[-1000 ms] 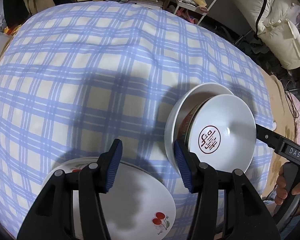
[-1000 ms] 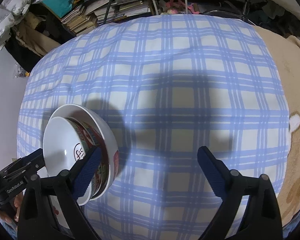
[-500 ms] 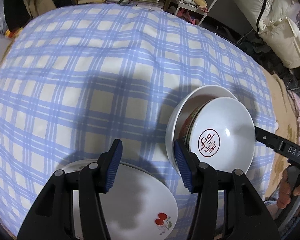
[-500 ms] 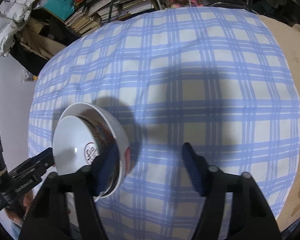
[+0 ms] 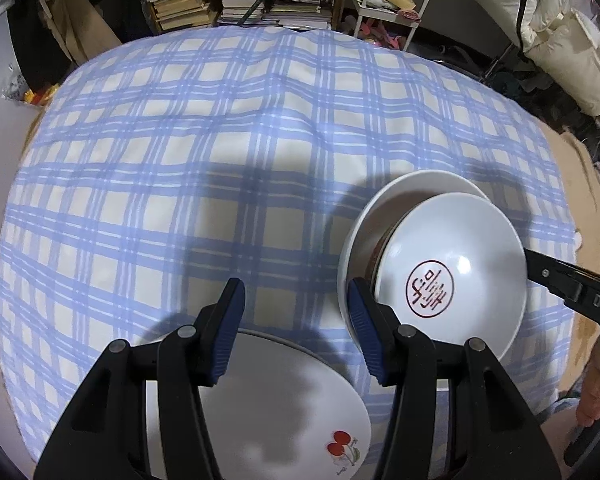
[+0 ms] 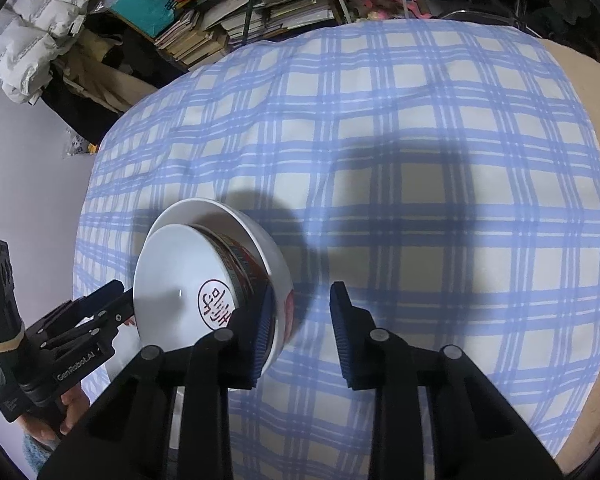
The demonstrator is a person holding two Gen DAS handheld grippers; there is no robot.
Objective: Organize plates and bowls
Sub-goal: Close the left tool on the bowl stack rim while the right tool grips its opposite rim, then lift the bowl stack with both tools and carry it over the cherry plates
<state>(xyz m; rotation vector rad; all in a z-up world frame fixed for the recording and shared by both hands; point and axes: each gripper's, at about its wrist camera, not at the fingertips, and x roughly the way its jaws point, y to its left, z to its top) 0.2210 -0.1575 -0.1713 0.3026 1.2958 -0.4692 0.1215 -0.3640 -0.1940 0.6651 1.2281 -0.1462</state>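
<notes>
Two hand-held grippers hover over a worktop covered by a blue and cream checked cloth (image 5: 228, 184), soft and slightly rumpled. The sorting looks well advanced. A smaller white bowl (image 5: 452, 276), glossy and smooth, with a round red seal-like mark printed in its bottom, sits nested inside a larger white bowl (image 5: 412, 184). A red patterned band shows between the two rims, though whether it belongs to the smaller bowl's outer wall or to a third bowl cannot be told. The nested bowls lean, their openings tipped toward the cameras. Near them, at the closer edge of the cloth, lies a flat white plate (image 5: 284, 404), round and shiny, with a small red cherry motif near its rim; it appears to rest on at least one more plate, whose edge peeps out beneath. So bowls and plates seem already grouped by kind, and what may remain is settling the bowls level and drawing away. The left gripper (image 5: 296, 332) hovers above the plate with its jaws wide apart, holding nothing; one blue ribbed pad lies close by the larger bowl's rim. The right gripper (image 6: 300, 332) has its jaws parted more narrowly and also holds nothing, one pad just beside the bowls; contact cannot be told. Books and clutter fill shelves behind.
</notes>
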